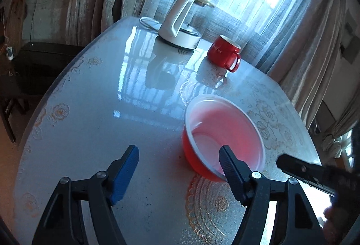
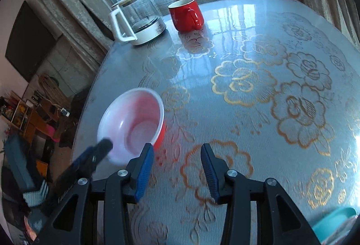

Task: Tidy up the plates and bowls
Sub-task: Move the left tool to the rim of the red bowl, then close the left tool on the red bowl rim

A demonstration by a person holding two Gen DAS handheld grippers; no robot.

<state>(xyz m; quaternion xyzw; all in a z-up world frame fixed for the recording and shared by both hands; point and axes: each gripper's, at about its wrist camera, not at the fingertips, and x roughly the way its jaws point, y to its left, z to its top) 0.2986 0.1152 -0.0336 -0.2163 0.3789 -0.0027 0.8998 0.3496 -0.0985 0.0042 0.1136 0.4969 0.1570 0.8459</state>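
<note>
A red plastic bowl [image 1: 222,134] with a pale inside sits upright on the round table [image 1: 94,110]. My left gripper [image 1: 180,155] is open, low over the table; its right finger tip reaches over the bowl's near rim while the left finger is clear of the bowl. In the right wrist view the same bowl [image 2: 132,125] lies at the left, and my right gripper [image 2: 177,155] is open and empty just right of it, over the flowered tablecloth. A teal dish edge [image 2: 335,222] shows at the lower right corner.
A red mug [image 1: 223,52] and a white electric kettle [image 1: 180,24] stand at the far side by the curtained window; both also show in the right wrist view, the mug [image 2: 185,14] and the kettle [image 2: 139,24]. The table edge drops off at the left [image 2: 90,96].
</note>
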